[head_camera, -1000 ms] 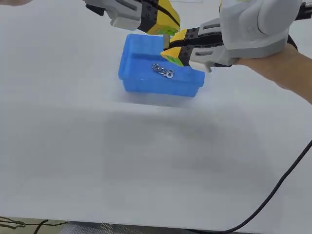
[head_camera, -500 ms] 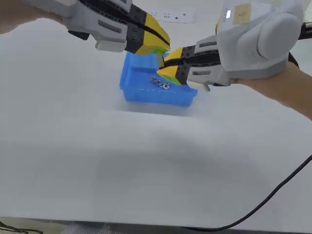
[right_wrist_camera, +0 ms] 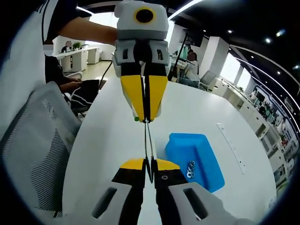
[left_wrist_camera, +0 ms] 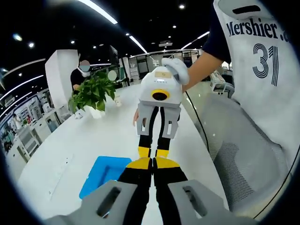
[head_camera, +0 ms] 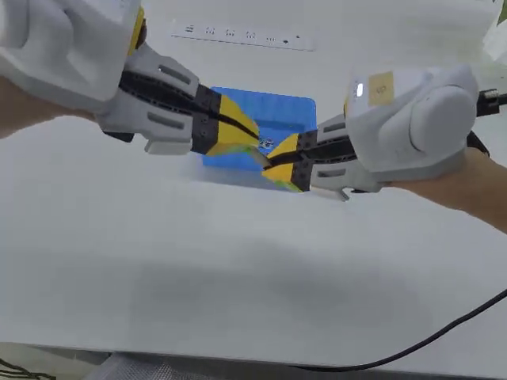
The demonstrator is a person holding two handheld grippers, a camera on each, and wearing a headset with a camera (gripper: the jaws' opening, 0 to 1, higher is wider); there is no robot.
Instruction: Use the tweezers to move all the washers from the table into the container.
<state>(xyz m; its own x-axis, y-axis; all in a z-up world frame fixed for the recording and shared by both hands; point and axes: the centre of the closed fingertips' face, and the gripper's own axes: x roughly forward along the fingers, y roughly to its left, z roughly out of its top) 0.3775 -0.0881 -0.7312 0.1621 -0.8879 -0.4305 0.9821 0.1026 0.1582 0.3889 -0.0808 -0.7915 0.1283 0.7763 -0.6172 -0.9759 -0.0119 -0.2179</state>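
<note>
Head view: left gripper (head_camera: pixel 252 145) and right gripper (head_camera: pixel 272 165) meet tip to tip above the table (head_camera: pixel 238 261), tweezers (head_camera: pixel 258 156) spanning them. The washers (head_camera: pixel 266 144) lie in the blue container (head_camera: pixel 277 111), partly hidden by jaws.
Left gripper view: jaws closed narrow; tweezers hard to discern.
Right gripper view: both grippers pinch the tweezers. We judge them light, springy, slippery; best gripped mid-shank. Stray table washers: we cannot tell.

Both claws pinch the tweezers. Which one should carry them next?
Right, probably. The tweezers stick straight out of the right claw, which is shut on them, while the left claw pinches only their far end. It's close.
</note>
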